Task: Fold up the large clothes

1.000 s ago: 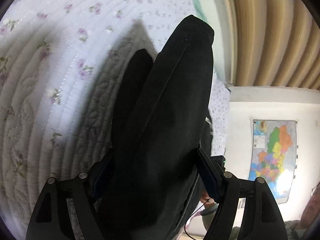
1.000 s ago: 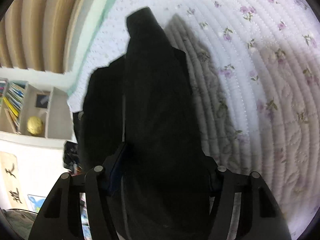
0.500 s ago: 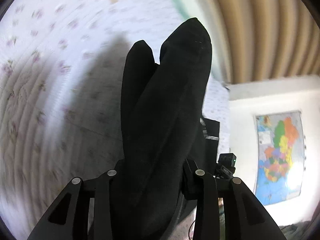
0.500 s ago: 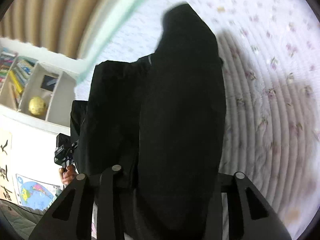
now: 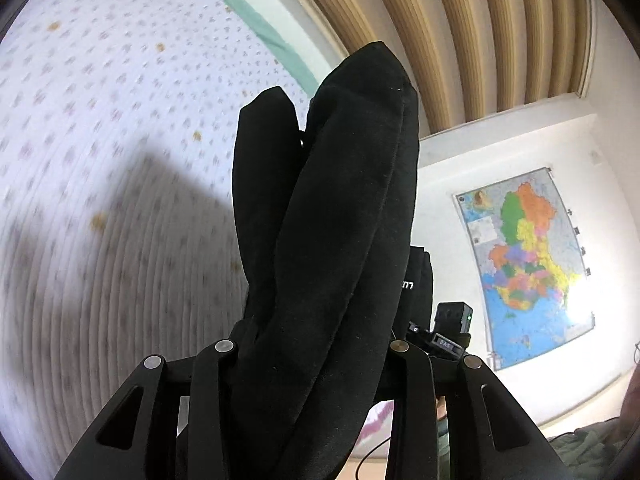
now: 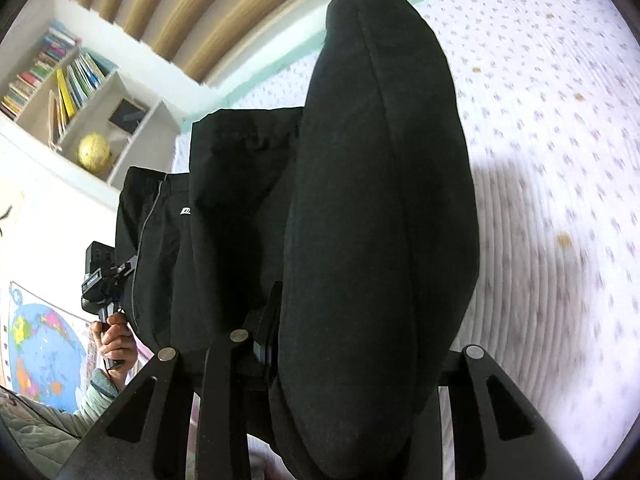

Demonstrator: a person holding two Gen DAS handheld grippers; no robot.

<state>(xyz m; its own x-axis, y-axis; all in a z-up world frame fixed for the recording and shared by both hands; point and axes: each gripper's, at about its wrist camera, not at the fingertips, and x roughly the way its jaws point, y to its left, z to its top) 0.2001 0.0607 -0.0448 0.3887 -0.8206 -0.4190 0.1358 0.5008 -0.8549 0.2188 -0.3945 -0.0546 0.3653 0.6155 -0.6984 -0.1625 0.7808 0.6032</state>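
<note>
Black fabric: one dark garment (image 5: pixel 332 240), thick and padded-looking, was bunched into long rolls and raised above the bed (image 5: pixel 100 160), not lying on it.
Garment place: in the left wrist view it rose from 6 o'clock toward 12 o'clock through the middle of the frame; in the right wrist view (image 6: pixel 380 200) it filled the centre the same way, with a flatter panel carrying a small white logo hanging toward 9 o'clock.
Left tool (image 5: pixel 312 350): jaws narrowed and clamped on a bundled edge of the garment.
Right tool (image 6: pixel 352 344): jaws narrowed likewise, holding another bundled edge of the same garment.
Hand (image 6: pixel 114 340): one was visible at 8 o'clock in the right wrist view, gripping the handle of the other tool, with a pale quilted sleeve below it.
Bed cover: floral quilted spread with a teal border, bare of clothing where visible; a shadow of the garment fell on it.
Progress: judged early to middle; the garment was gathered and lifted, but no neat flat fold was visible.
Left to do: probably laying it down on the bed, doubling it over and smoothing it.
Count: one garment, two tools, one bed, one wall map (image 5: pixel 524 264), one gold globe (image 6: pixel 94 152) on a shelf.
</note>
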